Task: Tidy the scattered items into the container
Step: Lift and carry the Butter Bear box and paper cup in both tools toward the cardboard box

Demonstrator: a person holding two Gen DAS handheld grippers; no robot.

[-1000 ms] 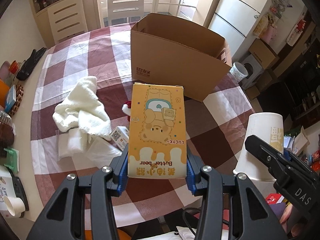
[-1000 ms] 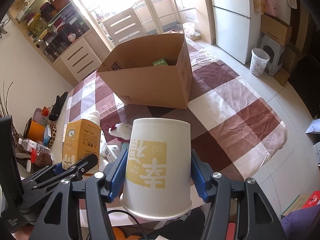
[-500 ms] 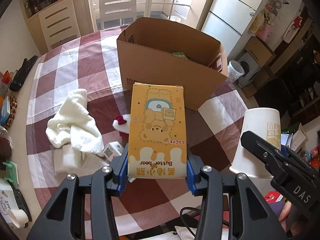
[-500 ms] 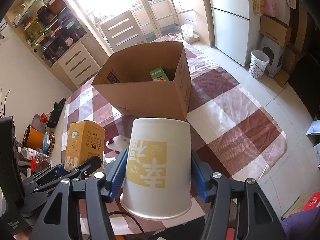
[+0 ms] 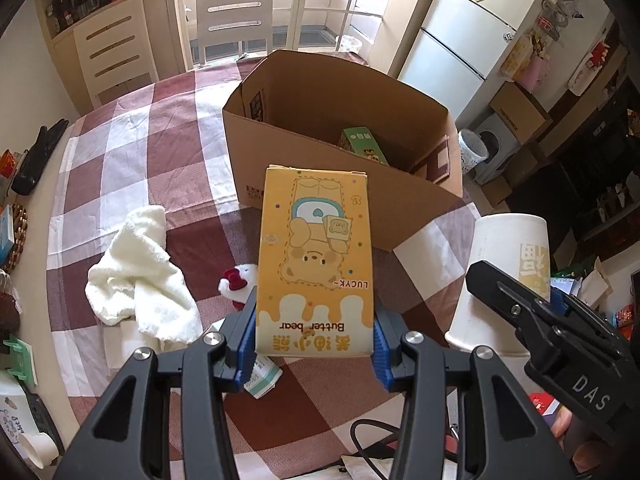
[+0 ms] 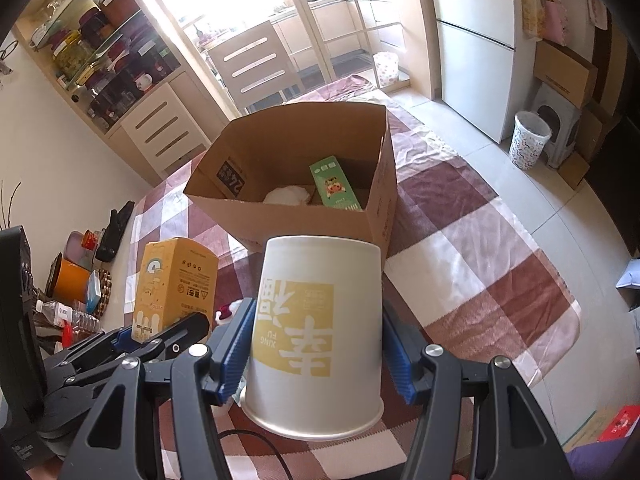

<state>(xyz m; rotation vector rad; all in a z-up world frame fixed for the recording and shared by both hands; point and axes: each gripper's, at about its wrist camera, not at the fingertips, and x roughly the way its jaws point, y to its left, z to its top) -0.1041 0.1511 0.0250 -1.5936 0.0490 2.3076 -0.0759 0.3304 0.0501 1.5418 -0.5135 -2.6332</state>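
On my left, the left gripper (image 5: 315,354) is clamped on the yellow carton (image 5: 315,264), its blue pads pressed against the two lower sides. The carton is tall and flat-faced, printed with a cartoon bear and the words "Butter bear", all upside down from my camera; I hold it in the air above the checked tablecloth (image 5: 132,160), short of the cardboard box (image 5: 288,160). Below and left of it on the cloth lie a crumpled white towel (image 5: 140,276), a small white plush toy with a red bow (image 5: 240,280) and a small white-and-green packet (image 5: 262,378) partly hidden under my fingers.

The cardboard box stands open-topped in the middle of the table. Inside I can see a green carton (image 6: 335,188) leaning against the right wall and something white and soft (image 6: 288,195) beside it on the floor of the box.

On my right, the right gripper (image 6: 316,356) grips a white paper cup (image 6: 316,320) upside down, rim nearest the camera, with a yellow panel of characters and "XING FU". It too hangs over the cloth, just before the box's near wall.
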